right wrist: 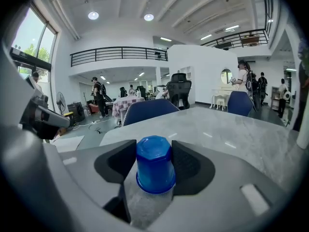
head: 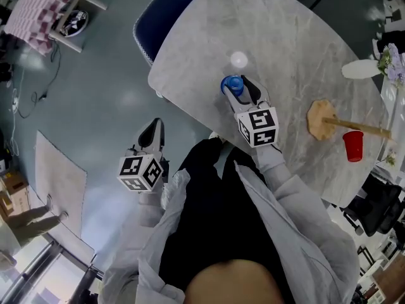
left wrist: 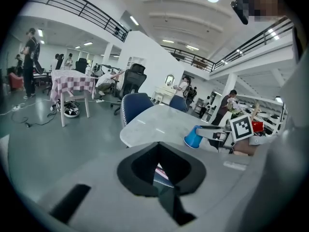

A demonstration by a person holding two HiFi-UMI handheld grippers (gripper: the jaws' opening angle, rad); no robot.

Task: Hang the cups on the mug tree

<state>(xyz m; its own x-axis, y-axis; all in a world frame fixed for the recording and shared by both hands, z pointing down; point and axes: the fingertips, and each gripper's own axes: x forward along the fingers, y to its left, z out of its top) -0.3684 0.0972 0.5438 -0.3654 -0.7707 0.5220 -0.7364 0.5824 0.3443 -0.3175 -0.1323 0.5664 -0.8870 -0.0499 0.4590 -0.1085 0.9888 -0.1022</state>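
**Your rig and clothing, from the claws back**

Your left claw (head: 153,126) and right claw (head: 240,86) each end in black, tapering jaws set in a smooth, pale grey moulded body. Seen along the right claw, the inner pads (right wrist: 186,166) are matt black with a fine ribbed texture. Just behind each claw sits a white cube printed with black square markers, the left cube (head: 140,172) and the right cube (head: 258,126). Behind the cubes come the loose, creased sleeves (head: 297,201) of your light grey jacket, worn open over a black top (head: 209,233)
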